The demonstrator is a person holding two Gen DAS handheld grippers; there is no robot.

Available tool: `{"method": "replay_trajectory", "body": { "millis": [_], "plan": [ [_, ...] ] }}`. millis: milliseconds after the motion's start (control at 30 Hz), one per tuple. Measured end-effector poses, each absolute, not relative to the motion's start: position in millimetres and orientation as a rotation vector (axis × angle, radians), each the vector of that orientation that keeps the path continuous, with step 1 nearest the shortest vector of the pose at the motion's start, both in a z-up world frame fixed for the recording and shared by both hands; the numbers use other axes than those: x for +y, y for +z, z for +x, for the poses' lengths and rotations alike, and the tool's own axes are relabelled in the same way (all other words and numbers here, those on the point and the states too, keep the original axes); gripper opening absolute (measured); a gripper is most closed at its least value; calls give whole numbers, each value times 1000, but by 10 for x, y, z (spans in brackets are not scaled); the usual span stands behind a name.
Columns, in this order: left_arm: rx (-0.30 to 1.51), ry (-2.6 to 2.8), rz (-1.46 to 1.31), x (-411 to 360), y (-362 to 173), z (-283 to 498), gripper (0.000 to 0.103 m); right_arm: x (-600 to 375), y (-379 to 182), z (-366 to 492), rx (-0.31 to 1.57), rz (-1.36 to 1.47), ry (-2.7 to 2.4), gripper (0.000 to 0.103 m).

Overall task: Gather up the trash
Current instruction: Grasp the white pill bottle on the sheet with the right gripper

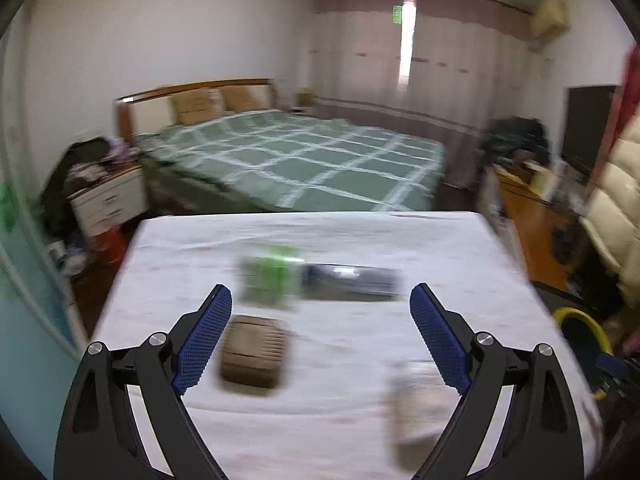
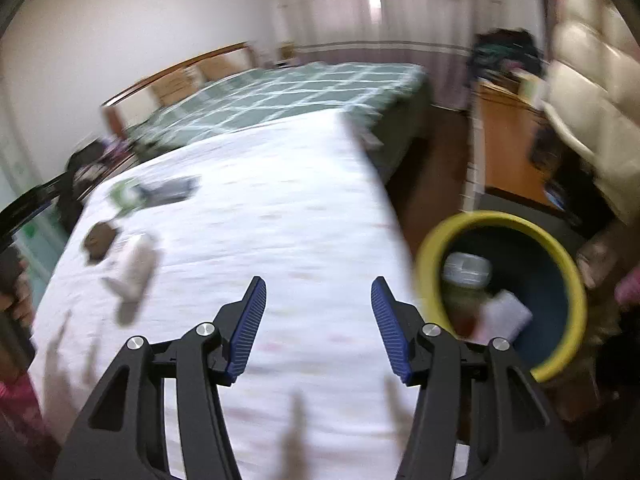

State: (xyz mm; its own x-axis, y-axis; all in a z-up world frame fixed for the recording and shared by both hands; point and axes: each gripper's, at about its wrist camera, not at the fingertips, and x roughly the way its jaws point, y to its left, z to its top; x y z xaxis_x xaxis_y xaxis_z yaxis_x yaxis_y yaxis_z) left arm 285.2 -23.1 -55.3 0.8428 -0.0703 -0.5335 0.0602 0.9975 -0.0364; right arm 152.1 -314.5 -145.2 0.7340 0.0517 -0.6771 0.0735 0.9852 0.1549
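Note:
Both views are motion-blurred. On the white-clothed table (image 1: 400, 236) lie a brown cardboard piece (image 1: 254, 356), a green packet (image 1: 272, 276), a dark flat wrapper (image 1: 352, 280) and a pale crumpled wrapper (image 1: 416, 396). My left gripper (image 1: 320, 300) is open and empty above them. My right gripper (image 2: 318, 292) is open and empty over the table's right part (image 2: 300, 184). To its right stands a blue bin with a yellow rim (image 2: 564, 264); a jar (image 2: 466, 270) and a pale item (image 2: 506, 314) lie inside. The same trash shows at the table's left: brown piece (image 2: 98, 242), pale wrapper (image 2: 136, 268), green packet (image 2: 126, 196).
A bed with a green checked cover (image 1: 300, 156) lies beyond the table. A nightstand (image 1: 108, 200) piled with clothes stands at left. An orange desk (image 1: 532, 216) and a cream padded chair (image 1: 616, 208) stand at right. The bin's yellow rim (image 1: 580, 320) shows beside the table's right edge.

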Motion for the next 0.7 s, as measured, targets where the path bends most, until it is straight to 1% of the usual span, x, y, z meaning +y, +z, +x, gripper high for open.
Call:
{"method": "replay_trajectory", "body": {
  "millis": [167,267,400,467,700],
  "plan": [
    [533,82,-25,309,-703,3017,90,-2420,-1346,1715,733,148,136,52],
    [541,107,-70,481,-827,3065,90,-2056,-1317,1733,714,120,188,53],
    [571,109,-122,600,-945,3114,91,-1658,-1454,1853,742,100,215,53],
    [576,116,-135,633,-995,3135,92,-1597,-1531,1924,759,108,209,53],
    [591,93,-173,554,-1058,3092,92,-1367,-1756,2188,804,110,143,56]
  ]
}}
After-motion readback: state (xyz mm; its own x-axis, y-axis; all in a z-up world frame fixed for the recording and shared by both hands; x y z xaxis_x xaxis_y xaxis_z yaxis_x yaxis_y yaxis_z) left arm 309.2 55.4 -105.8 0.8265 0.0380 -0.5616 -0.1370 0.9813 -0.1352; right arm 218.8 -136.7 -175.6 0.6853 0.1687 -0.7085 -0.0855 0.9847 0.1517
